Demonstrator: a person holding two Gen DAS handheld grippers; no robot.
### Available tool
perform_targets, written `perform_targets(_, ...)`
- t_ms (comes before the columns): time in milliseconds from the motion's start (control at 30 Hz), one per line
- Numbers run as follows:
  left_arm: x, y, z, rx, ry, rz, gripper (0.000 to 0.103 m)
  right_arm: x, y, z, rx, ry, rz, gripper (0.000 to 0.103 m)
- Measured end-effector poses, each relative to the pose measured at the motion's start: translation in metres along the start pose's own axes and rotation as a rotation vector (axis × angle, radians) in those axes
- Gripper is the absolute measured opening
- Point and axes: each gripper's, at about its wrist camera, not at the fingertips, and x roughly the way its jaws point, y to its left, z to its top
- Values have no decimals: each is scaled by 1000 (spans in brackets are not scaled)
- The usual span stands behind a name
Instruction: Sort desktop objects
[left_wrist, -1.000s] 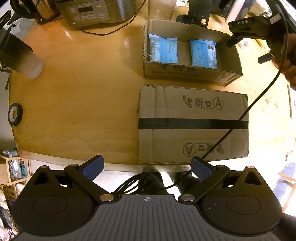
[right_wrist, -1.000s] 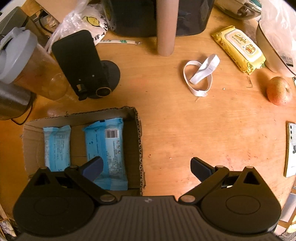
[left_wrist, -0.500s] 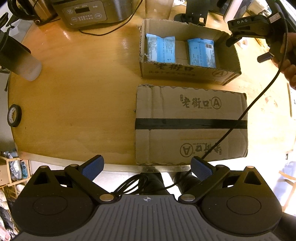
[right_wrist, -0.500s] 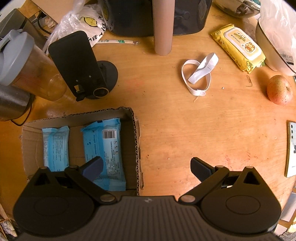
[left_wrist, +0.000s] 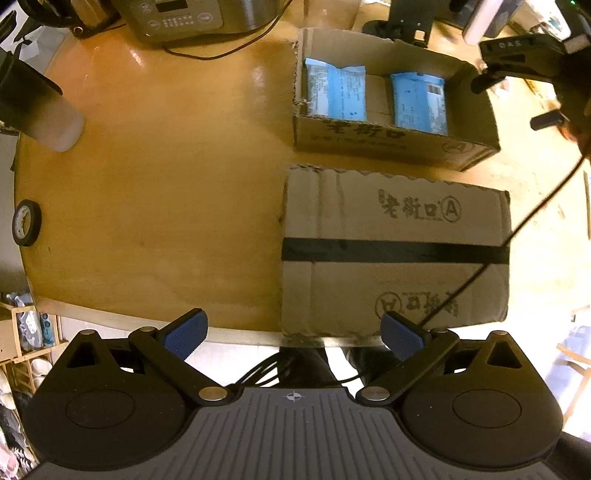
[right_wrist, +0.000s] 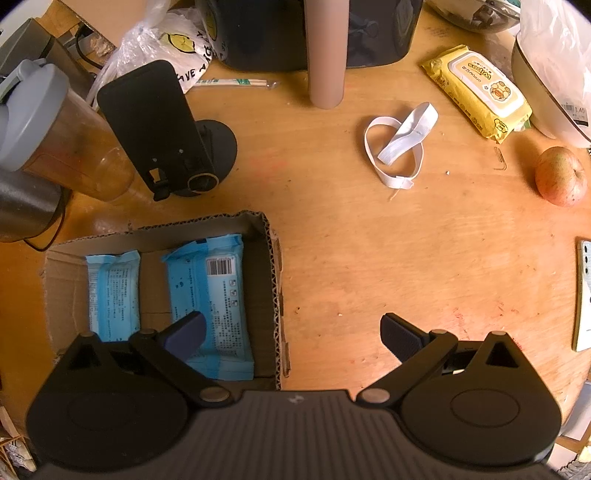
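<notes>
1. Both the left gripper (left_wrist: 291, 328) and the right gripper (right_wrist: 291, 328) are hovering wide open, holding nothing.
2. Two blue packets (right_wrist: 208, 302) are lying in the open box (right_wrist: 273, 280) at nine o'clock.
3. Judged next: reaching the yellow wipes (right_wrist: 476, 92) at one o'clock.

Left gripper (left_wrist: 291, 330) jaws spread wide, empty. Right gripper (right_wrist: 291, 330) jaws spread wide, empty.

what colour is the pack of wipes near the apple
Yellow, with a white lid flap; the pack of wipes shows best in the right wrist view.
</notes>
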Motion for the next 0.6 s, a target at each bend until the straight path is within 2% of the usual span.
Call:
perform_targets(367, 5, 9, 28, -8, -19, -1, 103, -1, -2, -2, 5, -3, 3, 103)
perform_targets(600, 7, 10, 34, -7, -18, -3, 103, -1, -2, -2, 11, -5, 5, 103)
